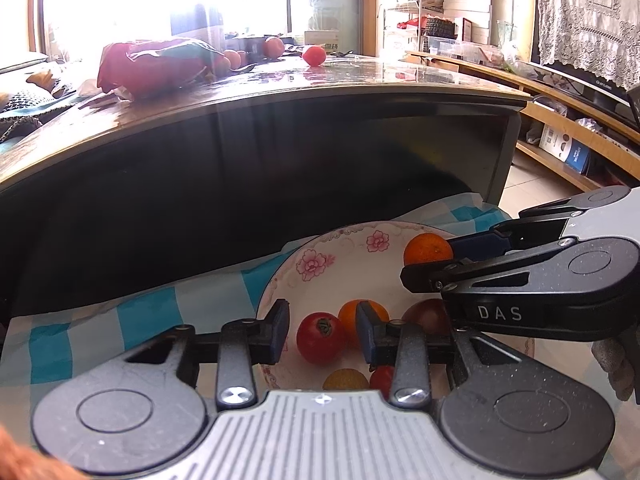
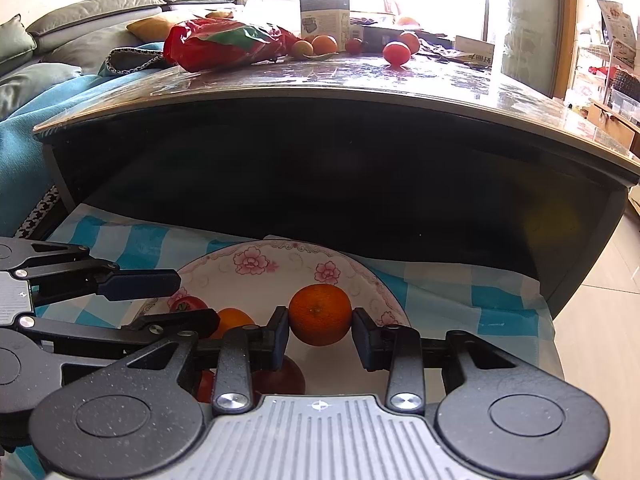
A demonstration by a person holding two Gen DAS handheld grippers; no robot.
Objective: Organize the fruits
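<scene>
A white floral bowl (image 1: 340, 264) sits on a blue checked cloth (image 1: 140, 316) and holds several fruits. My left gripper (image 1: 322, 334) is open over the bowl, with a red tomato (image 1: 320, 338) between its fingers and untouched. An orange (image 1: 352, 314) lies behind it. My right gripper (image 2: 320, 334) is open, its pads just off each side of an orange (image 2: 320, 314) above the bowl (image 2: 280, 264); that orange also shows in the left wrist view (image 1: 426, 248). A dark red fruit (image 2: 280, 378) lies under the right gripper.
A low dark table with a glossy top (image 2: 360, 80) stands right behind the bowl. On it lie a red bag (image 2: 224, 44), several more fruits (image 2: 396, 53) and a box (image 2: 324, 10). A sofa (image 2: 60, 32) is at left, shelves (image 1: 560, 128) at right.
</scene>
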